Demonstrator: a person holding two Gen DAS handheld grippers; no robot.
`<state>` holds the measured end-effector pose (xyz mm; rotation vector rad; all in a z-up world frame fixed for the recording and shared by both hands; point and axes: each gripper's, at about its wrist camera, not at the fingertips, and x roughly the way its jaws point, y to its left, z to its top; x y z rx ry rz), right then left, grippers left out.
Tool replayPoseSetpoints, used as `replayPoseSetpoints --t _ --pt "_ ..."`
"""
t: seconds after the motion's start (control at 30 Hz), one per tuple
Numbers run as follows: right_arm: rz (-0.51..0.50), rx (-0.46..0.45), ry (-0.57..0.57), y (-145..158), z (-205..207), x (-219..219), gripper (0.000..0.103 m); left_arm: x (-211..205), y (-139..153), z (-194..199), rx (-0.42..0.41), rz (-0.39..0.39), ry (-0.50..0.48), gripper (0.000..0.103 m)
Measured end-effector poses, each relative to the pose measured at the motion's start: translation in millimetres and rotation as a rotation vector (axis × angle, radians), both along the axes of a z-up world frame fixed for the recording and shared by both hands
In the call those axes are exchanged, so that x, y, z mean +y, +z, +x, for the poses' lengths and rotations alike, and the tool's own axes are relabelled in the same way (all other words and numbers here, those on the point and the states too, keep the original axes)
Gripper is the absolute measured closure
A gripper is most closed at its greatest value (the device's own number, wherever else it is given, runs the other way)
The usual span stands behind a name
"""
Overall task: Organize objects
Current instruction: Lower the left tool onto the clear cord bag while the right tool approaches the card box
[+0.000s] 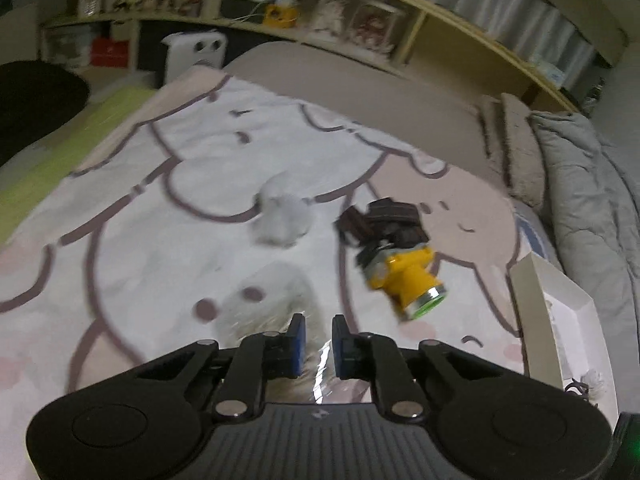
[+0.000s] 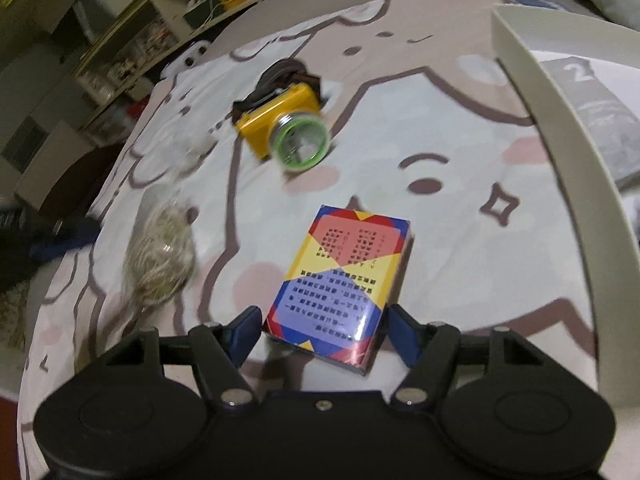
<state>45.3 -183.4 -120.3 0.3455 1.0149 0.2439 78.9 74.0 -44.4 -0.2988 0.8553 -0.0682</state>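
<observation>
- We have the right gripper (image 2: pixel 322 334) around the colourful card box (image 2: pixel 344 284) on the bed blanket (image 2: pixel 460 248) — its fingers look clenched on the box sides.
- Left gripper (image 1: pixel 319 346): fingers nearly closed, pinching a clear wrapper (image 1: pixel 320 364), it seems.
- Next — probably lift the box into the white tray (image 2: pixel 560 128), without slipping.

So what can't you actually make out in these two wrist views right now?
- Left wrist view: what the left gripper pinches; a blurred clear wrapper, contents unreadable.
- Right wrist view: print on the card box, too small and blurred.
- Both views: inside of the white box, cut off by the frame edge.
- Headlamp strap, hidden behind its body.
</observation>
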Motion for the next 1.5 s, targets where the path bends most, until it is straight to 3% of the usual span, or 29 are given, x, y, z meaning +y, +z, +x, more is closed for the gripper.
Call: replayPoseSetpoints --t 0.17,0.2,0.23,0.47,0.6,0.77,0.93,1.13,1.23,1.5 --pt "-0.005 0.008 0.005 -1.2 -1.2 2.3 0.033 -12.8 -28.1 21.1 0.091 0.049 -0.033 0.094" --pt "-0.002 0.011 0.003 -1.4 -0.8 1.8 0.033 -14.3 -36.9 24.5 0.124 0.063 -0.038 0.102" --pt "0.0 0.013 0.003 -1.6 -0.7 1.6 0.033 -15.9 -44.6 27.1 0.146 0.089 -0.044 0.103" --pt "-0.005 0.023 0.001 -1.7 1.7 3.0 0.033 -26.3 -56.3 26.7 0.151 0.198 -0.098 0.103" --pt "-0.001 0.024 -0.001 -1.4 0.8 2.2 0.033 -22.1 -46.2 25.0 0.114 0.152 -0.076 0.103" --pt "0.006 0.032 -0.007 -1.3 1.3 1.5 0.033 -16.1 -25.2 31.1 -0.016 0.063 -0.03 0.103" --pt "0.009 0.035 -0.009 -1.5 2.2 1.6 0.033 -16.0 -45.9 44.7 0.059 0.089 -0.031 0.103" --pt "0.001 0.038 -0.007 -1.9 3.7 3.5 0.032 -20.5 -62.3 45.7 0.093 0.062 -0.082 0.103" --pt "-0.001 0.039 -0.006 -1.9 3.6 3.9 0.032 -28.1 -63.6 44.4 0.086 0.105 -0.11 0.103" --pt "0.004 0.036 -0.008 -1.6 3.9 3.5 0.032 -35.6 -65.3 51.7 0.031 0.131 -0.105 0.099"
